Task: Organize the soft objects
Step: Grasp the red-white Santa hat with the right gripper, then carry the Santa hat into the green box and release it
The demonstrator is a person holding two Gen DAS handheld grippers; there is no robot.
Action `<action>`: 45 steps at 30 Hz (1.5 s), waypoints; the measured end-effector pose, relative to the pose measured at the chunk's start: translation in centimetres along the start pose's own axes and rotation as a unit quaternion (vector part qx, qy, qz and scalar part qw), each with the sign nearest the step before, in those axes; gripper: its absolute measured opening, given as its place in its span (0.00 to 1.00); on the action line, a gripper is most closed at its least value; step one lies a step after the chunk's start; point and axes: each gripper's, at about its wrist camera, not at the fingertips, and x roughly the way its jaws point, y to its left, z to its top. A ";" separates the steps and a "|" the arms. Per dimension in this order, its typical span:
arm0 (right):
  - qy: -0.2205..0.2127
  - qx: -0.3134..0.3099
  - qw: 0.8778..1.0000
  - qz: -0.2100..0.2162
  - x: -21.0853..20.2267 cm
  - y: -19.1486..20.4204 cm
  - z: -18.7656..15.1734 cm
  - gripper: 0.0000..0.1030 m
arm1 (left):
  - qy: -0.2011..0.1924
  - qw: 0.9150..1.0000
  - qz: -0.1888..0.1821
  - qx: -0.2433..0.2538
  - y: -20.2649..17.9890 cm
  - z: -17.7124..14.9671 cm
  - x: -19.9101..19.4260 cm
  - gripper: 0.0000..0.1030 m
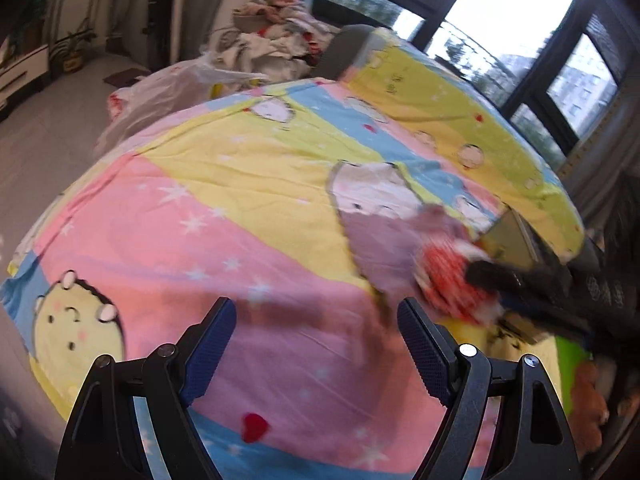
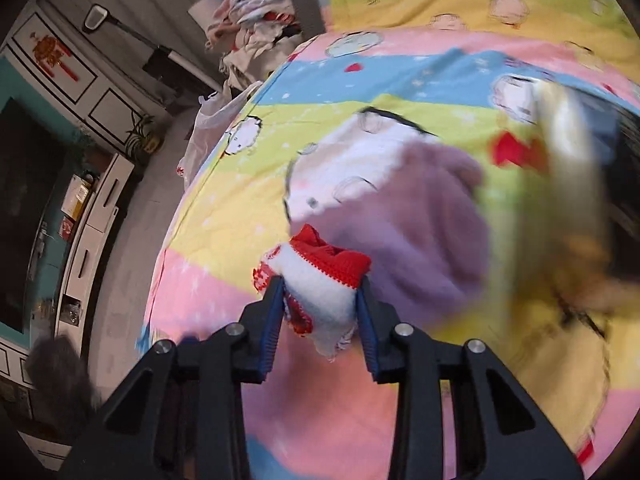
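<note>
Right gripper [image 2: 320, 300] clamped on red-and-white knit sock [image 2: 324, 276], above the purple fleece [image 2: 432, 216] on the bed [image 2: 200, 272].
Left gripper [image 1: 316, 344] fingers apart, empty. Risk: shallow pinch, sock may slip. Right wrist shows the pinch; left wrist shows the laundry pile [image 1: 276, 36] beyond the fleece.

A: Daylight pours through the big window [image 1: 500, 20] far ahead and right of the left jaws, and the panes are blown out white.

B: The quilt [image 1: 224, 184] glows evenly, with only a soft shadow just ahead of those jaws.

A: Heavy motion smear to their right. The red-and-white cloth [image 1: 452, 280] there is a blur.

B: Right wrist view: that cloth [image 2: 324, 284] between the jaws is sharp, everything beyond and right streaks. Left of them, the room sits dim.

A: Fisheye bending and dark corners in both.
</note>
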 end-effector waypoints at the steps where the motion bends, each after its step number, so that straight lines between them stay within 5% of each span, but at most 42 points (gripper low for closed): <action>1: -0.004 0.002 1.000 0.000 -0.9 -0.7 -0.9 0.34 | 0.004 1.000 -0.015 0.010 -0.5 -0.2 0.0 0.81; 9: 0.003 0.062 0.998 0.003 -4.7 -8.0 -7.5 0.37 | 0.067 0.985 -0.139 0.080 -6.7 -3.0 0.5 0.81; 17: -0.017 0.107 0.994 -0.013 -6.7 -11.2 -9.3 0.61 | 0.106 0.968 -0.170 0.150 -11.7 -6.2 1.8 0.81; 20: -0.038 0.120 0.992 0.009 -7.7 -11.6 -9.3 0.61 | 0.111 0.964 -0.177 0.163 -12.5 -6.6 2.4 0.80; 23: -0.036 0.129 0.991 0.024 -7.5 -12.0 -9.4 0.61 | 0.125 0.958 -0.192 0.171 -13.3 -7.1 3.1 0.63; 27: -0.015 0.121 0.992 0.032 -5.6 -11.9 -9.2 0.47 | 0.131 0.956 -0.194 0.178 -14.3 -7.7 3.8 0.52; 33: -0.033 0.124 0.991 0.035 -6.8 -12.4 -9.3 0.44 | 0.109 0.951 -0.206 0.203 -17.1 -7.4 2.4 0.51; 39: -0.123 0.135 0.983 0.005 -13.8 -14.5 -9.0 0.45 | 0.074 0.931 -0.250 0.257 -24.6 -6.9 0.5 0.51; 45: -0.204 0.167 0.963 -0.054 -21.8 -18.7 -8.2 0.46 | 0.068 0.899 -0.315 0.298 -34.2 -6.7 0.4 0.51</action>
